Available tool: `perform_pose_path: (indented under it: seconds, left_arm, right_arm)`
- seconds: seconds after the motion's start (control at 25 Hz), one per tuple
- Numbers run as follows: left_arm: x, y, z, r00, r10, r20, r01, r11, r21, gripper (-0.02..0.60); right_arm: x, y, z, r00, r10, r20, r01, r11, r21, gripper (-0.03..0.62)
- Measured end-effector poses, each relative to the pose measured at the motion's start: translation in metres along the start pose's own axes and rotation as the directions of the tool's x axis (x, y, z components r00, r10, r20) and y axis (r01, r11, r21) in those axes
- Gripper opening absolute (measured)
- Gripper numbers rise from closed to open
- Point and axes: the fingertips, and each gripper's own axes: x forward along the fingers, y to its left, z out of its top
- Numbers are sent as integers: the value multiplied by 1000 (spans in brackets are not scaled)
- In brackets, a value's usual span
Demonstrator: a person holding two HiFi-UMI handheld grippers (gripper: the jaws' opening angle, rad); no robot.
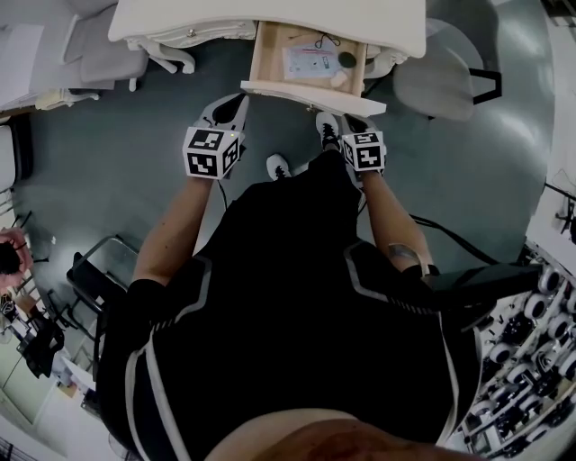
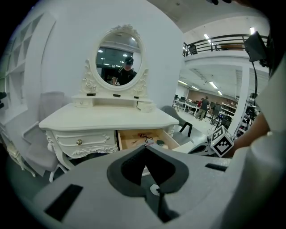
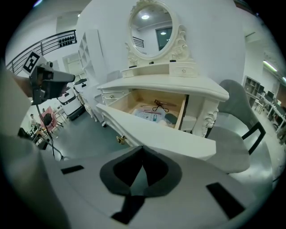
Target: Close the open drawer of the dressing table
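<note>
Two empty grippers, jaws closed tip to tip: you held the left gripper and right gripper just below the open drawer at upper centre, its long axis lying crosswise, right gripper seemingly nearer.

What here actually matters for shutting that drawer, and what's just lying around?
For the job: open drawer, dressing table, left gripper, right gripper, both shut and empty.

Just lying about: packet and black cord inside the drawer, oval mirror, grey chair.
</note>
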Motion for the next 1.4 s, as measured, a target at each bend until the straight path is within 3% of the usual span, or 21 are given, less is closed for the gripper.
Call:
perform_pose_path:
  seconds: [0.48,0.72,1.4]
  left_arm:
    - [1,12,16,998,60,23,-59,997,-45,0]
    - [5,13,35,995,64,75,-60,996,-63,0]
    - [24,25,79,971,199,130,-182,974,-133,0]
  right_arm:
    - [19,-20,23,1000,-4,6,4,1000,3,5]
    - [30,-37,36,1000,-21,-5,21,1000,-6,5]
    - [71,-81,80,1000,22,-13,-23,996,-82,5]
